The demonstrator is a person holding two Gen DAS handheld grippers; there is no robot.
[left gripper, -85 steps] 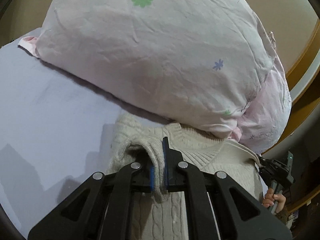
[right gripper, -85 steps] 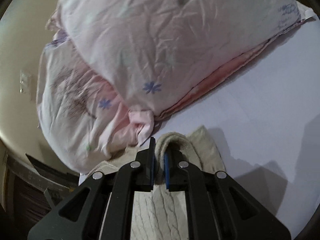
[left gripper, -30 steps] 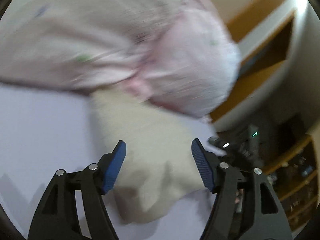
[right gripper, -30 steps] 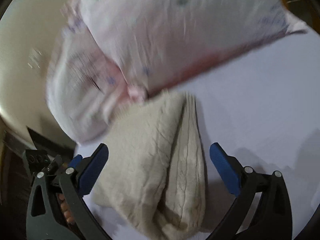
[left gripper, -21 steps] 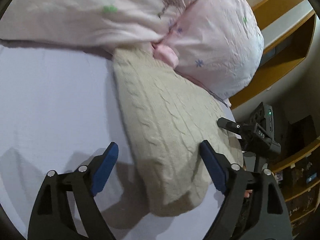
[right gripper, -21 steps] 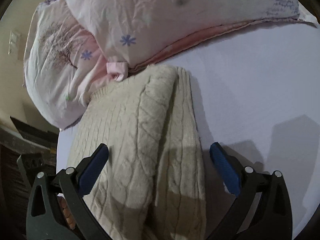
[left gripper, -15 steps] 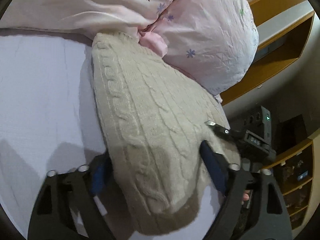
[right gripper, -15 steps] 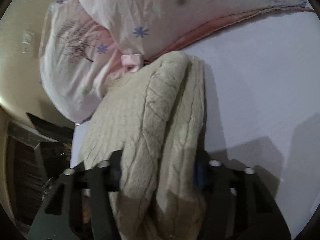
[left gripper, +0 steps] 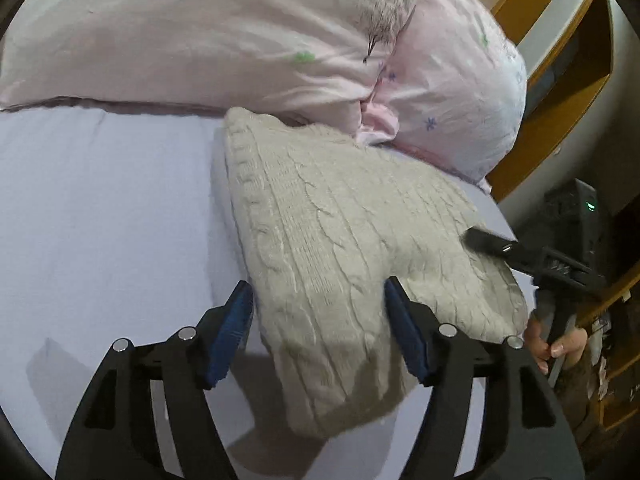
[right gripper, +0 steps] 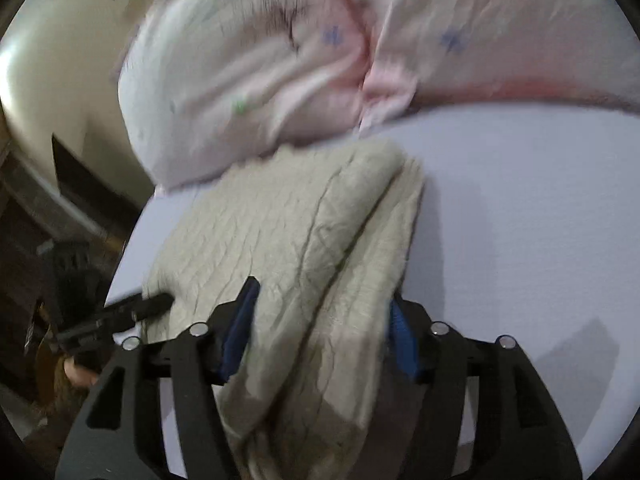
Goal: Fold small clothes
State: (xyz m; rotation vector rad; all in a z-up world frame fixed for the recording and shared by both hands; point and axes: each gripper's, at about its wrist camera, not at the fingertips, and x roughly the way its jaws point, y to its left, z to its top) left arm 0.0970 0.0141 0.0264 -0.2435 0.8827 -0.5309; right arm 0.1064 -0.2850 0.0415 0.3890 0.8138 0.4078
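Sweater (left gripper: 344, 248), cream and cable-knit, lies folded into a thick bundle on the pale lilac bed sheet (left gripper: 104, 216), its far end tucked against two pink floral pillows (left gripper: 224, 40). In the left wrist view the left tool (left gripper: 318, 320) stands wide open, its blue-padded fingers (left gripper: 232, 332) straddling the near left part of the bundle: the left pad sits just beside the knit's outer edge over the sheet, while the right pad rests on top of the fabric. It grips nothing. At the right of that view, the other tool's black finger (left gripper: 488, 242) lies on the sweater's far right edge, with the person's hand (left gripper: 554, 344) visible below it.

In the right wrist view, which is somewhat blurred, the right tool (right gripper: 322, 330) is likewise spread open around the folded layers of the sweater (right gripper: 304, 240); knit fills the gap between its blue pads (right gripper: 240, 328), but the jaws are not closed on it. The fold's stacked edges show on the right side of the bundle, next to bare sheet (right gripper: 520, 208). A wooden headboard or shelf (left gripper: 560, 64) stands behind the pillows.
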